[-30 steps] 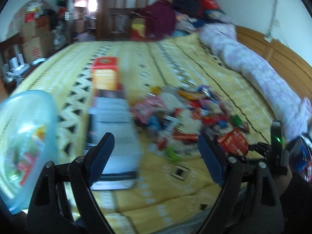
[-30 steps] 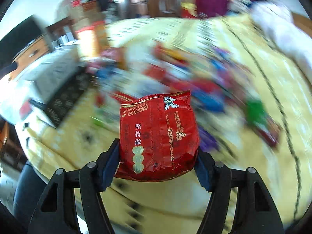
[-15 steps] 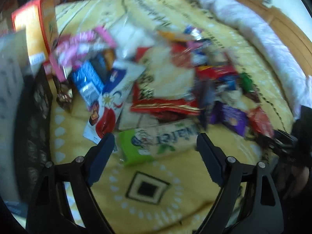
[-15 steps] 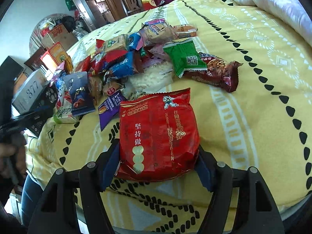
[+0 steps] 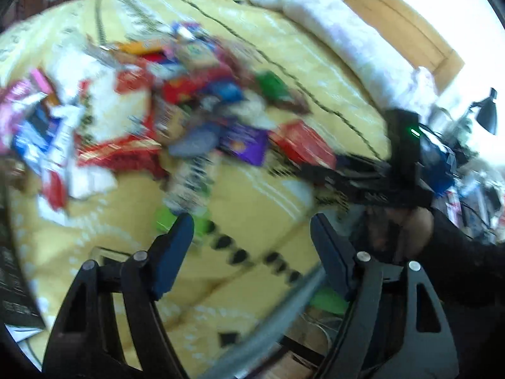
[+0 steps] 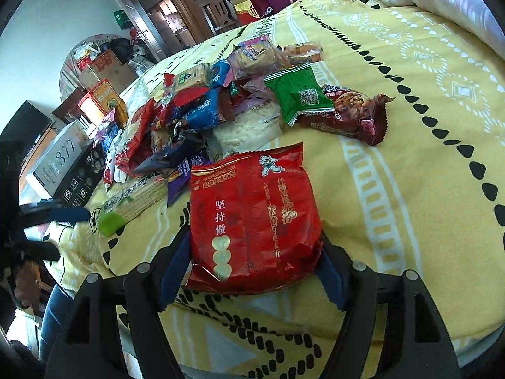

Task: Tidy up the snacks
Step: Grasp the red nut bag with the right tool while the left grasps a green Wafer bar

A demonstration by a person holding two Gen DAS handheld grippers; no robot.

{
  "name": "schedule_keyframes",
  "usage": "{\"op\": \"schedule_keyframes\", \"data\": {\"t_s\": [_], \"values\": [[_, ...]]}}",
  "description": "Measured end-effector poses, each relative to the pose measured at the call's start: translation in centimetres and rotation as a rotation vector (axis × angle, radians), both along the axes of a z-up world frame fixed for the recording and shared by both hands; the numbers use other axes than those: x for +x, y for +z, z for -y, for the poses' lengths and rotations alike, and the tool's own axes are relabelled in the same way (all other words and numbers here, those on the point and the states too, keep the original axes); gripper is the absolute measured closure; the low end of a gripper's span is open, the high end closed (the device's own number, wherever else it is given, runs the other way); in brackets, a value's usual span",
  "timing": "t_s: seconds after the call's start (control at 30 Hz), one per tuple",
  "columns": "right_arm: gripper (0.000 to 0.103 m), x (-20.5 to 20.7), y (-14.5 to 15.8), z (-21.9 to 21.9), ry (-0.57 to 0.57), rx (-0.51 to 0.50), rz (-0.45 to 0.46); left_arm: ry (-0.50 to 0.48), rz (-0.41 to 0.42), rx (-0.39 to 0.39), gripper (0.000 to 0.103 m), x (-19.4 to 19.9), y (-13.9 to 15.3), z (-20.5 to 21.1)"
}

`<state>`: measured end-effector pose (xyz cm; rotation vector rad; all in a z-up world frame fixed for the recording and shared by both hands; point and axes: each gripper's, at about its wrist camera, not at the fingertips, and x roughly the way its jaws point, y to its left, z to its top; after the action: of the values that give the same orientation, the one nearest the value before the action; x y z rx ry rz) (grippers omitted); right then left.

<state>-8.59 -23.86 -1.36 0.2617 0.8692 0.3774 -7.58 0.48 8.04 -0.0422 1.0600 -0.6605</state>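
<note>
- A glossy red snack packet point(image 6: 252, 221), printed with gold Chinese characters, lies on the yellow patterned bedspread point(image 6: 410, 164) between the right gripper point(image 6: 252, 262)'s opening jaws, its sides against the blue pads.
- A grey box point(image 6: 60, 158) reads "377".
- The left gripper point(image 5: 252, 246), closing, has nothing between its jaws beside the wafer pack point(image 5: 192, 183).
- Open bedspread lies right of the crinkly snack heap point(image 6: 202, 107).

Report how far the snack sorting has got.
Done: nothing looks sorted; the mixed snack pile sprawls on the yellow patterned bedspread. In hand: the big red crinkly snack packet sits between the right gripper's opening jaws. The left gripper, closing, is empty. Left: nearly the whole pile.
</note>
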Motion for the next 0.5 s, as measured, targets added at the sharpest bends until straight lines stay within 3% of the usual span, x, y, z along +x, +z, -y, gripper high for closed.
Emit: {"op": "schedule_keyframes", "data": {"t_s": [0.13,0.27,0.4,0.47,0.5], "values": [[0.026,-0.2,0.0,0.1,0.004,0.009,0.004,0.067,0.074,0.066,0.025,1.8,-1.1,-0.6],[0.025,-0.1,0.1,0.1,0.007,0.004,0.003,0.064,0.081,0.143,0.025,3.5,-2.9,-0.4],[0.022,-0.4,0.6,-1.1,0.037,-0.101,0.014,0.062,0.104,0.167,0.026,3.9,-3.7,-0.1],[0.021,-0.6,0.9,-1.6,0.049,-0.151,0.018,0.054,0.102,0.191,0.03,4.0,-4.6,0.4],[0.021,-0.7,1.0,-1.7,0.051,-0.164,0.018,0.048,0.099,0.191,0.043,3.8,-4.8,0.6]]}}
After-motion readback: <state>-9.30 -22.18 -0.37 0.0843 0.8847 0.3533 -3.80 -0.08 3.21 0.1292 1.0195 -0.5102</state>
